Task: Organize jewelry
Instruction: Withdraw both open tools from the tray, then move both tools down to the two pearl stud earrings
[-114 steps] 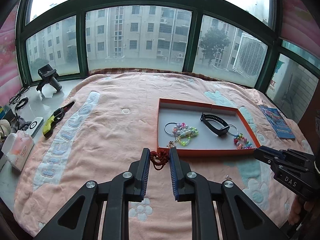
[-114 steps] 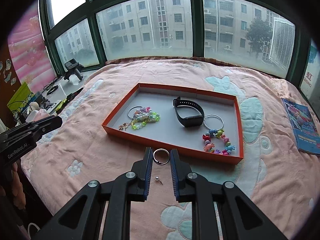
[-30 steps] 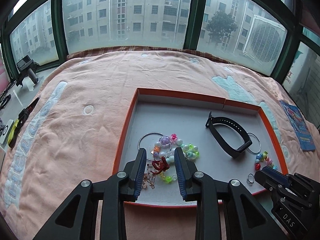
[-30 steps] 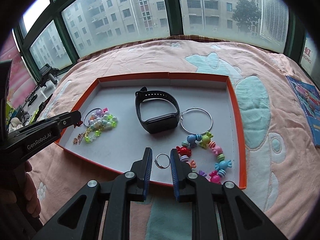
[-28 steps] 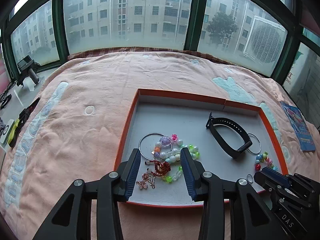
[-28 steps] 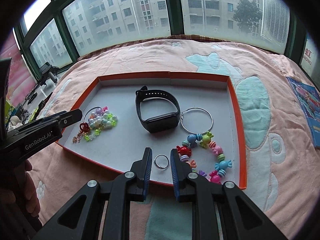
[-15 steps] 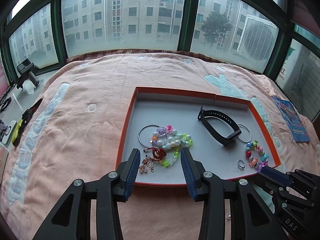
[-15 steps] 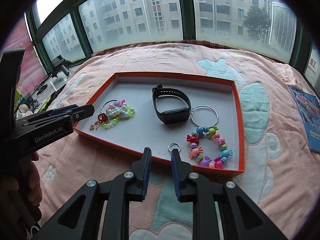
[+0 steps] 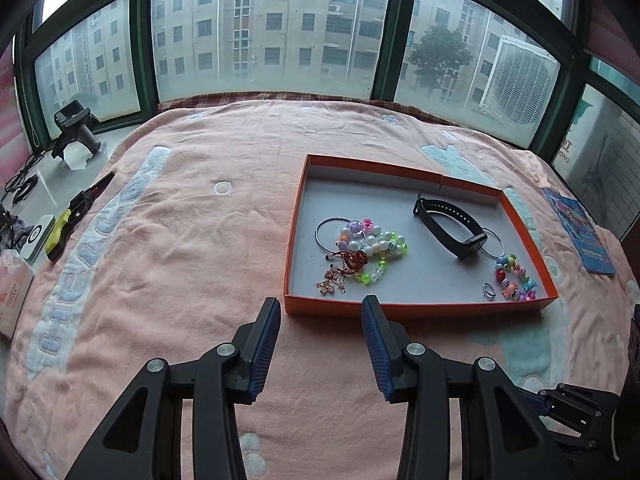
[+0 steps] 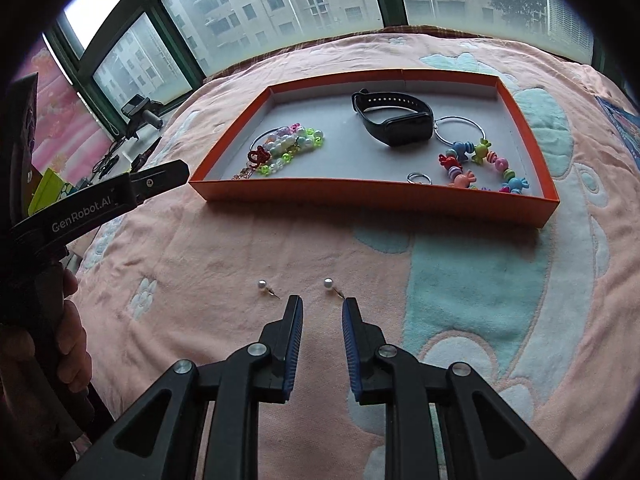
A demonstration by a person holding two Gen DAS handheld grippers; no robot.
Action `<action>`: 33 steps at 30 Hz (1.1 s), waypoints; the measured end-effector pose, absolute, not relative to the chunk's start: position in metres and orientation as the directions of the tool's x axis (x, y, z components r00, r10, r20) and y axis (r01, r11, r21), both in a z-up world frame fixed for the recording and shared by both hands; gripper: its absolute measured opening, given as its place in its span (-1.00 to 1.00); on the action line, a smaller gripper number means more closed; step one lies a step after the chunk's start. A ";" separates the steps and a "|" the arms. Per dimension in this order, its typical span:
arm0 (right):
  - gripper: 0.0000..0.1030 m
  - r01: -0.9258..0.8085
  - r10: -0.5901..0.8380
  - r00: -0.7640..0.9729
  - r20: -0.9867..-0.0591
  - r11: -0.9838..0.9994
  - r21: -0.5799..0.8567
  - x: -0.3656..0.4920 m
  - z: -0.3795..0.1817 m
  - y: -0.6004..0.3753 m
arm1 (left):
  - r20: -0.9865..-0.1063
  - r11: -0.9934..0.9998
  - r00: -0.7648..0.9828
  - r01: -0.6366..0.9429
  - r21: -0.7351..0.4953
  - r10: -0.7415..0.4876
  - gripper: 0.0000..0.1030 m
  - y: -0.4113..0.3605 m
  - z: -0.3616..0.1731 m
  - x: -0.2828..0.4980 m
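Observation:
An orange tray (image 9: 416,305) (image 10: 372,202) on the pink blanket holds a red knot charm (image 9: 355,260) (image 10: 256,156), a beaded bracelet (image 9: 374,241), a black wristband (image 9: 448,222) (image 10: 394,120), a candy-bead bracelet (image 9: 514,278) (image 10: 480,168) and a small silver ring (image 9: 489,290) (image 10: 418,178). Two pearl earrings (image 10: 263,285) (image 10: 329,283) lie on the blanket in front of the tray. My left gripper (image 9: 320,312) is open and empty, just short of the tray's near edge. My right gripper (image 10: 322,308) is open and empty, just behind the earrings.
A blue booklet (image 9: 578,230) lies on the blanket right of the tray. On the window ledge at left are pliers (image 9: 76,212), a white device (image 9: 38,236), a tissue pack (image 9: 12,292) and a black handheld unit (image 9: 74,126). The left gripper (image 10: 120,194) shows at left in the right wrist view.
The left gripper opened, left the red knot charm in the tray and pulled back. The right gripper left the ring in the tray, pulled back and lowered toward the pearl earrings.

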State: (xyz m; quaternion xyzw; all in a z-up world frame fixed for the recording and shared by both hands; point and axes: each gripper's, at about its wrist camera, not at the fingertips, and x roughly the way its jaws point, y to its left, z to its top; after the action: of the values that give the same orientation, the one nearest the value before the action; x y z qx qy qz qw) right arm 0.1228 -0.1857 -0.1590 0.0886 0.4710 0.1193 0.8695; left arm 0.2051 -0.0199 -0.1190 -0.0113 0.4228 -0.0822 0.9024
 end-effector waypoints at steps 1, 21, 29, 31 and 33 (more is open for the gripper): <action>-0.56 -0.119 0.284 0.524 -0.803 0.958 0.261 0.123 -0.161 -0.184 | -0.761 0.986 0.629 0.138 -0.094 -0.160 -0.11 -0.018 -0.119 0.204; -0.55 0.004 0.139 0.547 -0.825 0.986 0.169 0.128 -0.161 -0.172 | -0.760 0.981 0.621 0.128 -0.146 -0.194 -0.11 0.005 -0.127 0.208; -0.55 -0.019 0.109 0.549 -0.829 0.993 0.119 0.130 -0.161 -0.169 | -0.764 0.981 0.616 0.124 -0.149 -0.194 -0.11 0.008 -0.130 0.208; -0.55 -0.018 0.111 0.548 -0.829 0.992 0.121 0.130 -0.161 -0.169 | -0.766 0.981 0.613 0.124 -0.150 -0.195 -0.11 0.007 -0.131 0.207; -0.55 -0.026 0.105 0.550 -0.829 0.994 0.109 0.130 -0.161 -0.168 | -0.766 0.981 0.613 0.128 -0.149 -0.196 -0.11 0.006 -0.131 0.206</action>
State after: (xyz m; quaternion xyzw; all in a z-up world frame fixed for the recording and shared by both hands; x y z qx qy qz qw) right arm 0.1299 -0.1679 -0.1609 0.0417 0.4731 0.0373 0.8792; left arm 0.2064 0.0058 -0.1308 -0.0399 0.4308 -0.0902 0.8970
